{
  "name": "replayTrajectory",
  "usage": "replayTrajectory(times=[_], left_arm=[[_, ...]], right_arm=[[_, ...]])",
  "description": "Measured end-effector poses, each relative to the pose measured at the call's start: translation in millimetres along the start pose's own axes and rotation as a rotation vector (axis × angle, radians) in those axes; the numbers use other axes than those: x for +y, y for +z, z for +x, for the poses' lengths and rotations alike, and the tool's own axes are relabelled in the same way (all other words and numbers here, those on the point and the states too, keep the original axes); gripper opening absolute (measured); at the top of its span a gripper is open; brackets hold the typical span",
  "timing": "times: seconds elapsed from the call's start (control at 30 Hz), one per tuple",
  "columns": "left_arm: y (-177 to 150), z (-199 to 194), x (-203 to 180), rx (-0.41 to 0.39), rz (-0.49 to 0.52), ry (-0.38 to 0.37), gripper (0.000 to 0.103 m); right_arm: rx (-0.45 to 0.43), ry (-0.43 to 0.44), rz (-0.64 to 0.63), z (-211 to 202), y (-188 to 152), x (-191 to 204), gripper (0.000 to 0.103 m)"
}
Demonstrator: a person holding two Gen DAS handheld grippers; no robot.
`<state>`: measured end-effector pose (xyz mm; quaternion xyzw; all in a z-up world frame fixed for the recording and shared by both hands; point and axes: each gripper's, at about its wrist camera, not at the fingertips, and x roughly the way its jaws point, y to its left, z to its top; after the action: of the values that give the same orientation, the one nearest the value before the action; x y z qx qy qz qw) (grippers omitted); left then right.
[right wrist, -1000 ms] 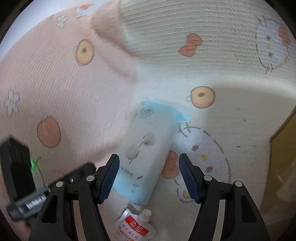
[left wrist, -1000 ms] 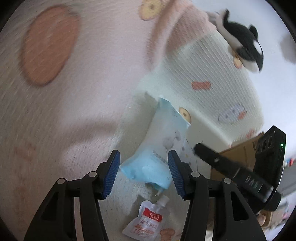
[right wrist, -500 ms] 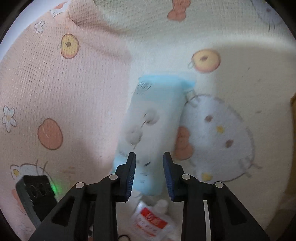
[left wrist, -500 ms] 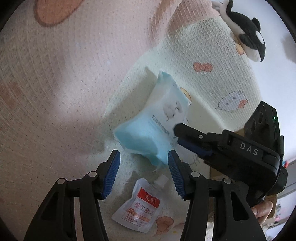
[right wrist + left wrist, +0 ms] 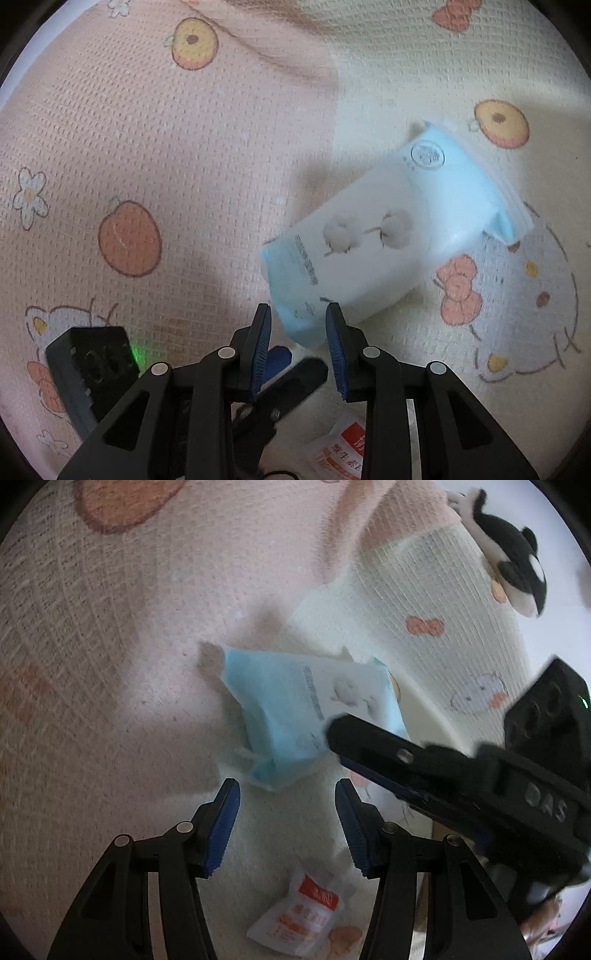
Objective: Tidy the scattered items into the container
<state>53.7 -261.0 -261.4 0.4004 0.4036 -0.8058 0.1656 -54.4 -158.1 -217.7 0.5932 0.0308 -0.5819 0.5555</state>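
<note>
Right tongs [image 5: 298, 338] have just narrowed onto the near corner of the blue-and-white tissue pack [image 5: 373, 243], tipping it off the patterned blanket [image 5: 184, 147] for carrying. Left tongs [image 5: 287, 825] stand wide and empty above a red-labelled pouch [image 5: 303, 919]. "DAS" shows on the right tool.

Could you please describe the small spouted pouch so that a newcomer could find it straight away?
Start from the cartoon-print blanket and find the pale blue tissue pack. Just nearer the camera lies the small pouch, flat on the blanket. Unlike the pack, it is white with a red label and a screw-cap spout.
</note>
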Motion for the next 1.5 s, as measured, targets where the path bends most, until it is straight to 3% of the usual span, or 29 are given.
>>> replayTrajectory(times=[0.1,0.2,0.23,0.3,0.4,0.5,0.6,0.77,0.83,0.9,1.07,1.2,1.33,1.5], left_arm=[[5.7,5.9,1.6,0.0,-0.006,-0.007,0.056],[11.5,18.5,-2.0,0.051,0.052,0.037,0.033],[13.6,20.1,-1.5,0.054,0.058,0.053,0.03],[17.9,23.6,-0.7,0.062,0.072,0.087,0.026],[25.4,21.1,5.2,0.041,0.064,0.13,0.026],[37.3,18.9,6.1,0.004,0.09,0.205,0.026],[48.9,19.5,8.9,-0.006,0.101,0.224,0.026],[55.6,9.9,-1.4,-0.017,0.15,0.229,0.03],[54.0,2.5,-7.3,-0.024,0.165,0.187,0.047],[54.0,-3.2,-12.9,-0.029,0.173,0.13,0.055],[62.2,-3.8,-32.0,-0.064,0.221,0.125,0.056],[74.1,8.4,-37.3,-0.048,0.182,0.138,0.056],[80.8,18.7,-43.7,-0.042,0.204,0.192,0.056],[82.1,30.7,-27.9,0.034,0.1,0.107,0.056]], right_arm=[[-0.021,0.002,-0.001,-19.2,-2.9,-0.6,0.027],[-0.05,-0.002,0.031,-33.1,3.6,-8.4,0.027],[-0.069,-0.008,0.045,-38.8,5.8,-11.8,0.028],[-0.116,-0.038,0.065,-50.5,9.7,-16.6,0.042],[-0.213,-0.088,0.121,-69.3,17.7,-33.0,0.06],[-0.292,-0.119,0.197,-86.7,17.2,-50.2,0.061],[-0.302,-0.132,0.254,-86.5,22.9,-65.4,0.061],[-0.273,-0.223,0.232,-63.1,20.1,-66.1,0.061],[-0.252,-0.222,0.229,-54.6,15.7,-67.3,0.061],[-0.229,-0.202,0.234,-47.2,14.0,-69.4,0.061],[-0.213,-0.186,0.212,-39.6,10.6,-67.5,0.061],[-0.2,-0.171,0.22,-33.9,10.7,-74.0,0.061],[-0.189,-0.191,0.199,-29.0,12.3,-75.2,0.061],[-0.176,-0.168,0.218,-26.0,11.8,-80.9,0.062]])
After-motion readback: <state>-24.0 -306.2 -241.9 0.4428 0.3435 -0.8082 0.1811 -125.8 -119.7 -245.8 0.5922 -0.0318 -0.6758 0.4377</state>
